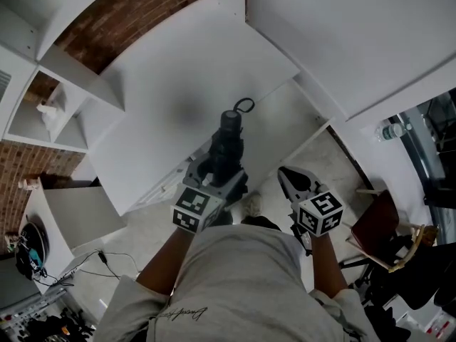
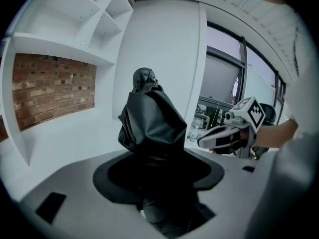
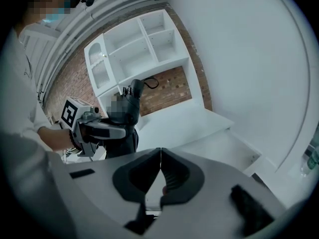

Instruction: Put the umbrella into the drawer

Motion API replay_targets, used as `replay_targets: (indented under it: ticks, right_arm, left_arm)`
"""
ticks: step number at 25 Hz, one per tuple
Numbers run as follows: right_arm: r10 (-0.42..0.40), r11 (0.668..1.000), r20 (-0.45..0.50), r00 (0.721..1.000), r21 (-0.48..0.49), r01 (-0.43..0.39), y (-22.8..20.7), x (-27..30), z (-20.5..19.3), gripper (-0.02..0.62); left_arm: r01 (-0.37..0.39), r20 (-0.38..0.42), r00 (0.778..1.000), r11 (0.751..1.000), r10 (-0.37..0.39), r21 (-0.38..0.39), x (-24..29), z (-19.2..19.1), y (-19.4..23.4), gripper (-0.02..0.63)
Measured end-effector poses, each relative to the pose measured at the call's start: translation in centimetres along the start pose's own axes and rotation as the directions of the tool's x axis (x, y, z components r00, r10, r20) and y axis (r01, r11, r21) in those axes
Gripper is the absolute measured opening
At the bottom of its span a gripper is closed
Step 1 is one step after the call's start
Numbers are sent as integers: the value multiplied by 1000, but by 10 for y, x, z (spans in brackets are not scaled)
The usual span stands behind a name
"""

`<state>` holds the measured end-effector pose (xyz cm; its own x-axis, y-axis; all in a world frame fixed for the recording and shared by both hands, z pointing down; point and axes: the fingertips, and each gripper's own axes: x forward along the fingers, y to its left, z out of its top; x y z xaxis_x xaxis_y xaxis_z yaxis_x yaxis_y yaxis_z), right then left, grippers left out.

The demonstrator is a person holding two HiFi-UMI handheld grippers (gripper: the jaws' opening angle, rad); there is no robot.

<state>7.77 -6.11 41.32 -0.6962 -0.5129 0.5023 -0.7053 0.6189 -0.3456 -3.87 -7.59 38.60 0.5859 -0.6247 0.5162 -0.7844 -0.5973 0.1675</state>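
Right gripper [image 3: 160,156]: jaws pressed together with nothing between them, just right of the left gripper.
Left gripper [image 1: 214,177]: jaws spread wide and clamped on the umbrella's folded body.
Umbrella [image 1: 229,144]: black and folded, held up in the air, its handle end with a cord loop [image 1: 244,105] pointing away from the person; it is not in the drawer.
Drawer [image 3: 224,148]: white and shallow, pulled out below the countertop [image 1: 178,70], beyond both grippers.
Shelves [image 3: 134,49]: white, against a brick wall [image 2: 50,88].

Left gripper [image 1: 216,175] holds the folded black umbrella [image 1: 229,140] over a white surface [image 1: 182,70].
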Motion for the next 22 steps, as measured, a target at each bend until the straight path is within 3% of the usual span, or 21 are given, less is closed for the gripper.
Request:
replay_targets:
  ticks: [22]
  right_arm:
    - [-78,994,-18,997,69,79,-23,28,-1,28]
  left_arm:
    - [75,-61,995,997,-75,0,37,-8,32,282]
